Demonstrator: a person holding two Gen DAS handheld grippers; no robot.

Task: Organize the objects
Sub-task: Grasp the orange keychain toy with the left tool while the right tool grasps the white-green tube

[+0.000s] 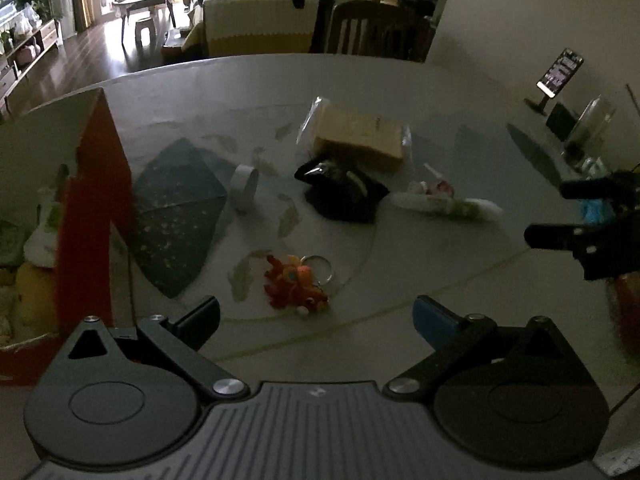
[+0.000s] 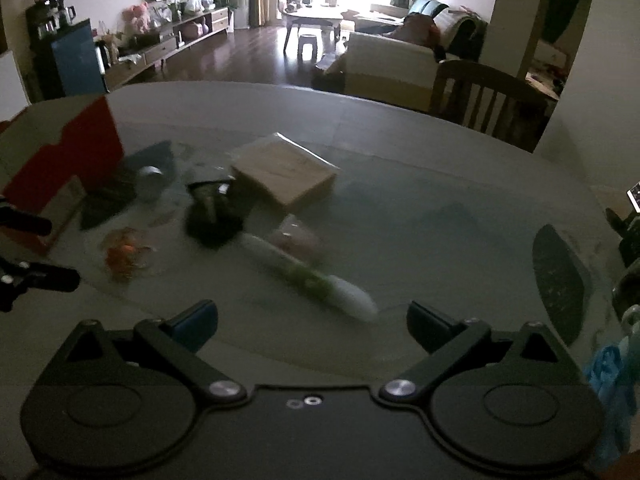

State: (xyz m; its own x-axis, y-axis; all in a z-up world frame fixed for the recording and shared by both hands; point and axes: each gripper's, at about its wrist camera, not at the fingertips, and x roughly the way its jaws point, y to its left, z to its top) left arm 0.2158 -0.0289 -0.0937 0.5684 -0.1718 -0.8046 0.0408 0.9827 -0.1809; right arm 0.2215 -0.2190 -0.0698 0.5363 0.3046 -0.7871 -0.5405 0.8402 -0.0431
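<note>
My left gripper (image 1: 316, 316) is open and empty, just short of an orange plush keychain (image 1: 296, 282) with a metal ring. Beyond it lie a roll of white tape (image 1: 246, 186), a black pouch (image 1: 346, 194), a tan wrapped block (image 1: 360, 136) and a white-and-green plush tube (image 1: 444, 202). A red box (image 1: 92, 216) holding several items stands at the left. My right gripper (image 2: 312, 320) is open and empty, close to the plush tube (image 2: 312, 276). The keychain (image 2: 124, 256), pouch (image 2: 214, 212), block (image 2: 284, 174) and red box (image 2: 64, 156) also show there. The right gripper's fingers (image 1: 560, 236) enter from the right edge.
The round table (image 1: 400, 80) has a glass turntable. Dark fabric mats (image 1: 176, 216) (image 2: 560, 276) lie on it. A phone on a stand (image 1: 558, 74) and a glass jar (image 1: 588, 132) stand at the right. A wooden chair (image 2: 484, 96) stands behind the table.
</note>
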